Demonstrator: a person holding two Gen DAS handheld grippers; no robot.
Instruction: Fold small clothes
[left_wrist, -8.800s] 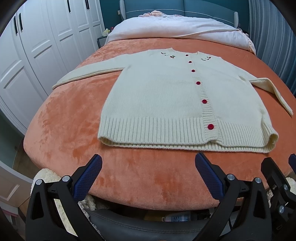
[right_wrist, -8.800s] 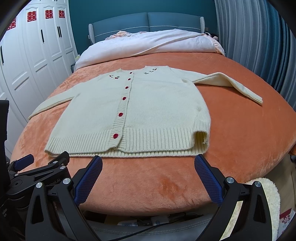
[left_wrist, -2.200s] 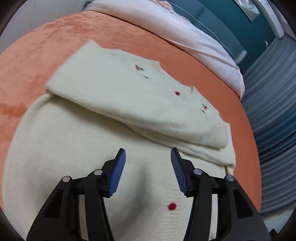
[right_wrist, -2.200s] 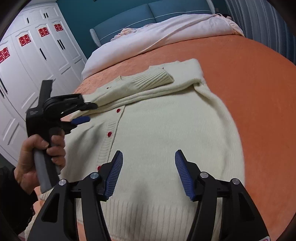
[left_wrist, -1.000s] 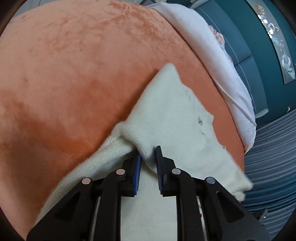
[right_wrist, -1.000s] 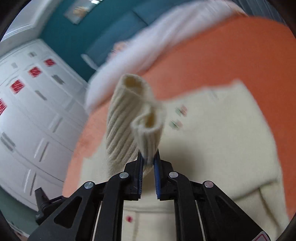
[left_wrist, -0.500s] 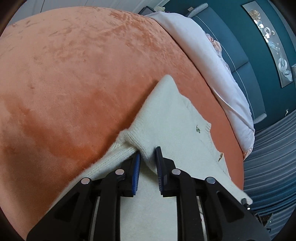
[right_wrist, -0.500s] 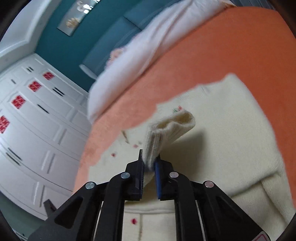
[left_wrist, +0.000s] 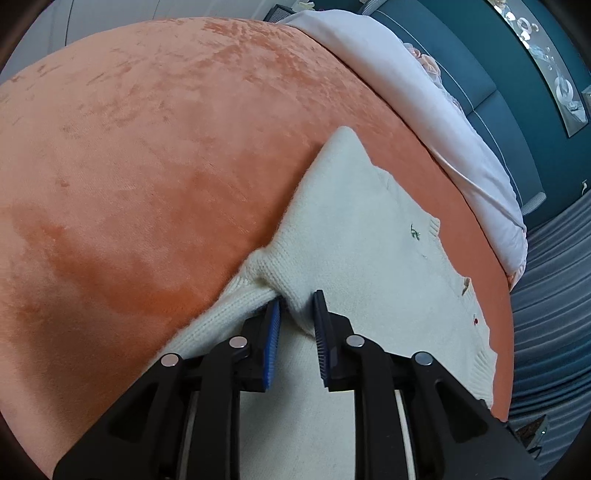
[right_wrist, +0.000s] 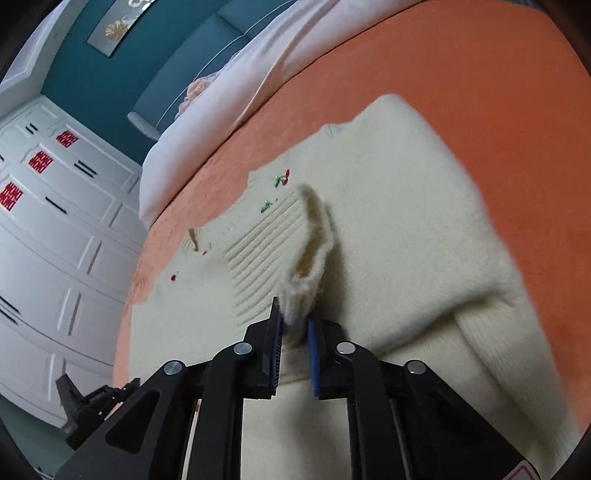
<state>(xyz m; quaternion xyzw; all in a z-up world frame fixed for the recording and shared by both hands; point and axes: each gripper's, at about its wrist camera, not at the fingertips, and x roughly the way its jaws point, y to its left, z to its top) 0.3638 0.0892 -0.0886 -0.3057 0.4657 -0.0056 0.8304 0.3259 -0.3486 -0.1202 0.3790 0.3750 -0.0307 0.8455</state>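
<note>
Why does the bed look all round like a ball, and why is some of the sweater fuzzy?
Left wrist view: the fisheye lens bends the orange blanket into a dome, corners go dark, and the cardigan looks fairly sharp. Right wrist view: same bending, and the ribbed cuff in the right gripper looks smeared, as does the cardigan's edge.

cream knit cardigan (right_wrist: 399, 221) with tiny red buttons (right_wrist: 173, 277) and little red-green embroidery (right_wrist: 281, 180), on a plushy orange bed cover (left_wrist: 155, 147). pale pink duvet (left_wrist: 424, 110), teal headboard (right_wrist: 207, 48), white wardrobe (right_wrist: 48, 229) with red emblems.
</note>
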